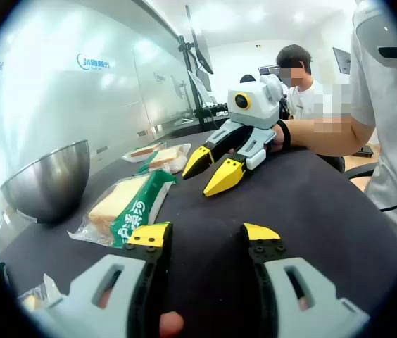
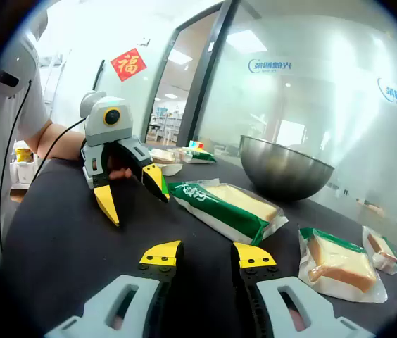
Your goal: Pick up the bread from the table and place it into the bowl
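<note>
A loaf-slice bread pack (image 1: 124,204) in clear and green wrap lies on the dark table beside the steel bowl (image 1: 47,183). My left gripper (image 1: 205,236) is open just right of that pack, nothing between its jaws. The right gripper (image 1: 211,170) hovers open farther back, held by a hand. In the right gripper view the same bread pack (image 2: 223,204) lies in front of the bowl (image 2: 283,165), the right gripper (image 2: 208,255) is open and empty near its end, and the left gripper (image 2: 134,193) hangs open to the left.
Two more wrapped bread packs (image 2: 336,264) (image 2: 381,250) lie at the right. Further packs (image 1: 160,153) sit at the table's far end by the glass wall (image 1: 79,77). A seated person (image 1: 300,84) is behind, and the operator's arm (image 1: 332,134) reaches over the table (image 1: 311,211).
</note>
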A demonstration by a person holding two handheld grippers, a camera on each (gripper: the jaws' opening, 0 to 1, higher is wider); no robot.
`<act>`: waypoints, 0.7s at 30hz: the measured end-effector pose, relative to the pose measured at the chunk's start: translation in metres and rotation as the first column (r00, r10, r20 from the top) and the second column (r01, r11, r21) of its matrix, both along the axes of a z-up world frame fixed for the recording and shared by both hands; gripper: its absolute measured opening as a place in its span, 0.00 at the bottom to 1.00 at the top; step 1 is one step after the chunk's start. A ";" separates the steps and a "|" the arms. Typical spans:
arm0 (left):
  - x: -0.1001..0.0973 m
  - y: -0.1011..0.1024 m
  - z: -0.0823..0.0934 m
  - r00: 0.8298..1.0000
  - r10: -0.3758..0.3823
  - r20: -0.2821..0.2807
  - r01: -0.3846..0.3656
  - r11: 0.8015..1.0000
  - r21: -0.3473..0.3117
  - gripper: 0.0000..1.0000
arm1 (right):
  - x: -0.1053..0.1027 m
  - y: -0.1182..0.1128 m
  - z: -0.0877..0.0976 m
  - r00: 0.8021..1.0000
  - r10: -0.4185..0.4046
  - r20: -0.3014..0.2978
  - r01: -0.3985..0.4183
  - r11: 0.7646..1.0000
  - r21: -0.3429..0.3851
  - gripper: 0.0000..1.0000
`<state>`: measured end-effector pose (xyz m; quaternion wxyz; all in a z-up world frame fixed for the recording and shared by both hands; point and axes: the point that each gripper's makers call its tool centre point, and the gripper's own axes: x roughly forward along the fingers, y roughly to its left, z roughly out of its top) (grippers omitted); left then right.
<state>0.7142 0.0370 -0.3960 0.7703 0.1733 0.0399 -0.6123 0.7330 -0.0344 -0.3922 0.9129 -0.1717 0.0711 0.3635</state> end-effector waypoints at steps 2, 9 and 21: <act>0.001 -0.001 -0.001 1.000 0.004 -0.003 -0.004 1.000 0.003 0.38 | 0.000 0.000 -0.002 1.000 0.001 -0.008 -0.001 1.000 -0.003 0.26; 0.001 0.002 0.002 0.999 0.007 -0.034 -0.007 1.000 -0.021 0.38 | -0.006 0.008 -0.005 0.999 0.041 -0.027 -0.042 0.999 -0.006 0.26; 0.008 0.006 0.002 1.000 0.028 -0.012 -0.028 1.000 0.002 0.33 | -0.003 0.000 0.000 0.999 0.020 -0.049 -0.018 0.999 0.043 0.25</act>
